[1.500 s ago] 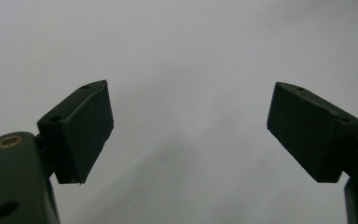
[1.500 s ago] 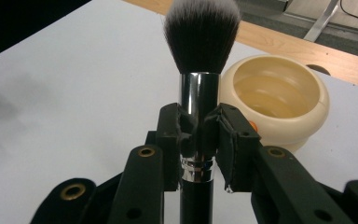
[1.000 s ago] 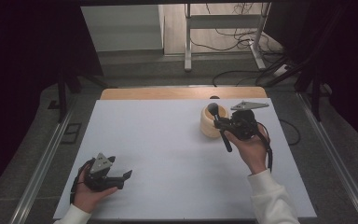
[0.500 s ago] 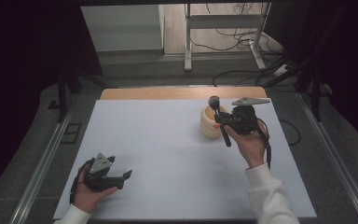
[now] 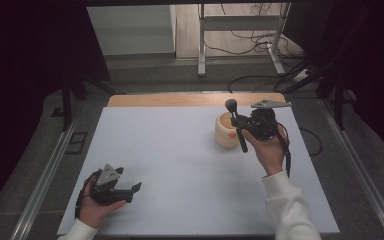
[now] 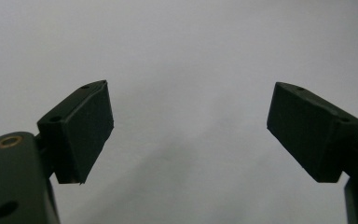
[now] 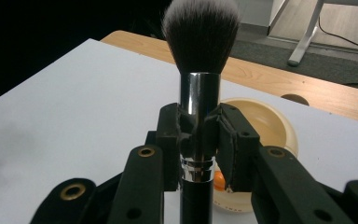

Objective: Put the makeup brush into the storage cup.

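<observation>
Right now the makeup brush (image 7: 199, 70) stands almost upright at the centre of the right gripper view, its dark, white-tipped bristles at the top of the frame and its silver ferrule pinched between my two black pads (image 7: 235, 140). In the high view the brush (image 5: 236, 125) sits right of centre, tilted, bristle head toward the upper left and black handle slanting down to the lower right, held above the white table (image 5: 170, 150). My right gripper (image 5: 242, 125) is clamped on it, with my right hand (image 5: 267, 147) wrapped around the body and a white sleeve (image 5: 287, 207) running to the lower right edge.

Just behind the brush is a small cream-coloured bowl (image 5: 226, 131), resting on the table; in the right gripper view it (image 7: 265, 126) shows behind the jaws, with something orange (image 7: 219, 179) low against it that I cannot identify.

Well apart, at the lower left of the high view, my left gripper (image 5: 132, 191) lies low by the table in my left hand (image 5: 97, 207). In the left gripper view its pads (image 6: 81, 130) are spread wide, with bare white table between them.
</observation>
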Action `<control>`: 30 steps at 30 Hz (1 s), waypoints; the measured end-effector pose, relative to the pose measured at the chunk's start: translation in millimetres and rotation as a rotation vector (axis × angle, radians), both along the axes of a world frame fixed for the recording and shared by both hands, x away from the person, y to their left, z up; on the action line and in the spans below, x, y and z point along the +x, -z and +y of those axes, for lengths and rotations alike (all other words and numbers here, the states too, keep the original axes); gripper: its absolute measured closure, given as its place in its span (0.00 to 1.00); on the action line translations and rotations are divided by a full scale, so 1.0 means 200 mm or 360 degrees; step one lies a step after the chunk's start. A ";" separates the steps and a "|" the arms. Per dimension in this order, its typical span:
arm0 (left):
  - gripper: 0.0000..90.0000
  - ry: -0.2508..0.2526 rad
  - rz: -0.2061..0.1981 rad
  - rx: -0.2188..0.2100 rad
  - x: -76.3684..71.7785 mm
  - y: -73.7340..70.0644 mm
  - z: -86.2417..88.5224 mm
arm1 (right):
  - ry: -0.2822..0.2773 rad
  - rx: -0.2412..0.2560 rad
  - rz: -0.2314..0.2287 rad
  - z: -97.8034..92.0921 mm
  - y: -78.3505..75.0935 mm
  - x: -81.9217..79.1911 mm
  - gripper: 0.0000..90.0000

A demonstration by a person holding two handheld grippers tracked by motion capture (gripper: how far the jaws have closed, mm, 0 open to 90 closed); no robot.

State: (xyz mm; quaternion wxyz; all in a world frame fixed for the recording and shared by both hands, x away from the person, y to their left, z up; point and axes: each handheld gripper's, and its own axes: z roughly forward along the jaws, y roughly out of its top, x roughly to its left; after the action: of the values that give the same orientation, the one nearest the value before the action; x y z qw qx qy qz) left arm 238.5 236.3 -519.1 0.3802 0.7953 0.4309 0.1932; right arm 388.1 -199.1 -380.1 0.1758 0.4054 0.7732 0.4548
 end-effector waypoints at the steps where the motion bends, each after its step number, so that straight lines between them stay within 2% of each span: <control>1: 0.17 0.0000 0.0001 0.0000 0.00 0.00 0.00 | 0.0000 -0.0001 0.0001 0.00 0.00 0.00 0.79; 20: 0.17 -0.0001 0.0001 -0.0005 0.00 0.00 0.00 | 0.0035 0.0054 -0.0026 0.00 -0.04 0.07 0.79; 30: 0.17 -0.0001 0.0001 -0.0006 0.00 0.00 0.00 | 0.0040 0.0053 -0.0048 0.01 -0.05 0.10 0.79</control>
State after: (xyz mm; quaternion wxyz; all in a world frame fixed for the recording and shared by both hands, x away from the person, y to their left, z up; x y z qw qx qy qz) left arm 238.5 237.1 -519.0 0.3813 0.7945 0.4317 0.1923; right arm 407.6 -197.2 -369.4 0.1863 0.4111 0.7576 0.4714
